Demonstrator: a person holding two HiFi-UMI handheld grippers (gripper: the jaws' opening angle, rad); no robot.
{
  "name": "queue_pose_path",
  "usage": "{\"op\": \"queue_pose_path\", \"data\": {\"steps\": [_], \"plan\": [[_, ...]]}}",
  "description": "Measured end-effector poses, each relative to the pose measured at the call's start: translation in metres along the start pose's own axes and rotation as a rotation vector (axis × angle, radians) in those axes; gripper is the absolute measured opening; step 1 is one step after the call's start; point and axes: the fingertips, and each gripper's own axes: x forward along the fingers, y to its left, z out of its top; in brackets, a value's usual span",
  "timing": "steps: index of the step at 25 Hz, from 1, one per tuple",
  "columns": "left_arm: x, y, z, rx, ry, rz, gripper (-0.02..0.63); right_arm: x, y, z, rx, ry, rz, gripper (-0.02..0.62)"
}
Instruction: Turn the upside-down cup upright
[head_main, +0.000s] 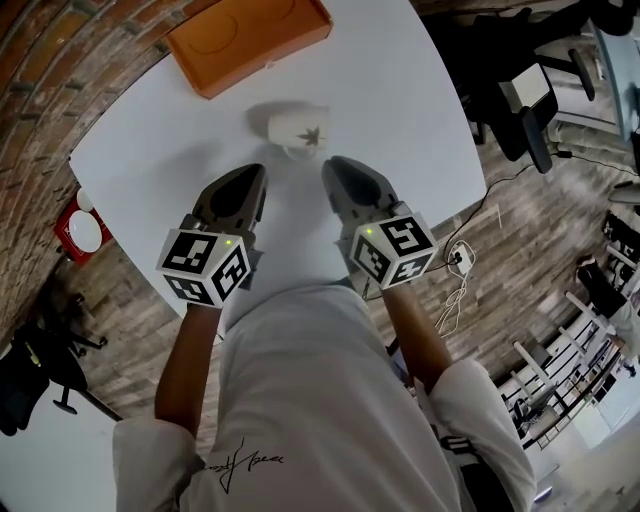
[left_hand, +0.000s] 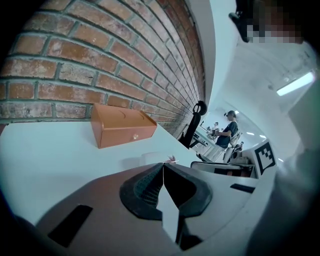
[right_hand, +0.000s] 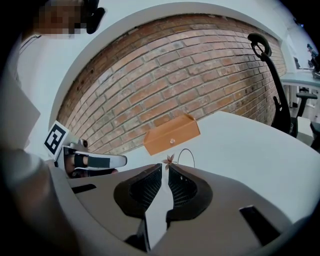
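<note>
The white cup (head_main: 295, 128) stands on the white worktop (head_main: 400, 110). A brown leaf print and the handle on its side face the person. The picture is too blurred there to tell whether its mouth is up or down. Beyond the cup, at the far edge of the worktop by the brick wall (head_main: 50, 70), lies an orange box (head_main: 245, 35) with a small knob on its front.

Both grippers hover on the near side of the cup, apart from it, with their tips pointing toward it. The left gripper (head_main: 252, 180) is just left of the cup's handle. Its own view shows the two ribbed black pads meeting at the tips with nothing between them, and the top of the cup and the leaf print peek just over the tips.

The right gripper (head_main: 336, 172) is just right of the handle and a little nearer the cup than the left one. Its pads are drawn close but do not touch: a thin slit shows bare worktop through it, and nothing is held. Past its tips the leaf print and the loop of the handle show, with the orange box behind them.

Each gripper's marker cube sits on the side away from the cup, the left cube (head_main: 205, 265) and the right cube (head_main: 393, 250), above the person's forearms.
</note>
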Motion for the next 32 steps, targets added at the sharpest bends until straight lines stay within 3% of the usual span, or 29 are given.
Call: {"op": "queue_pose_path", "data": {"steps": [21, 27, 32], "plan": [[0.039, 0.021, 0.000, -0.032, 0.040, -0.018, 0.011, 0.027, -0.022, -0.001, 0.031, 0.029, -0.029, 0.023], [0.050, 0.027, -0.001, 0.005, 0.064, -0.011, 0.011, 0.032, -0.019, 0.003, -0.035, 0.026, -0.029, 0.023], [0.056, 0.030, -0.006, -0.009, 0.077, -0.011, 0.010, 0.033, -0.020, 0.002, -0.018, 0.022, -0.022, 0.023]]}}
